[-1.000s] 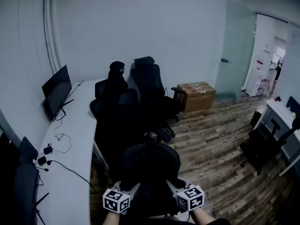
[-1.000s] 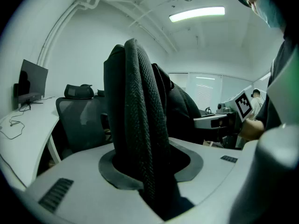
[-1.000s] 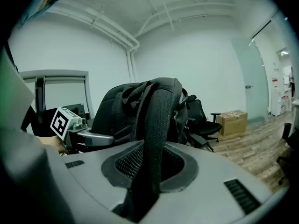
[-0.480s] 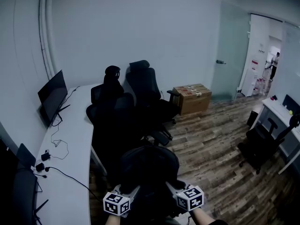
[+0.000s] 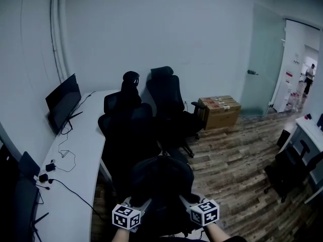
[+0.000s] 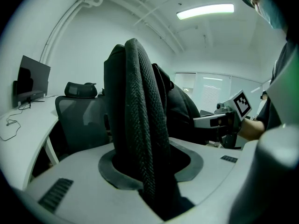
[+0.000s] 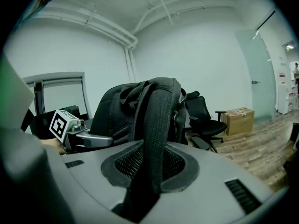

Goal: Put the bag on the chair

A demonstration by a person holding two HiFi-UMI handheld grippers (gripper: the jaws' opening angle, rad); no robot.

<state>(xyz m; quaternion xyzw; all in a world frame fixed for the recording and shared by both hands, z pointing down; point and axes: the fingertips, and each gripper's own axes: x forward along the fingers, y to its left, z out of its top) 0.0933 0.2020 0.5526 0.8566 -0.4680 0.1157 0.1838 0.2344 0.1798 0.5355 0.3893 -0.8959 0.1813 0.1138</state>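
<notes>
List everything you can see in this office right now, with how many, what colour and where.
bag: one, black, held up low centre
office chairs: at least three, black, beside the desk; another far right
desk: one, white, left
monitor: one, black, on the desk
cables and adapters: several, black, on the desk
cardboard boxes: brown stack by the glass door
left gripper: one, grey, shut on a bag strap
right gripper: one, grey, shut on the other strap

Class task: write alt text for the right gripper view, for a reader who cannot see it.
The right hand-held gripper has its jaws shut on the black mesh strap of a black bag. The left hand-held gripper grips it from the left; a black chair and a cardboard box stand beyond.
</notes>
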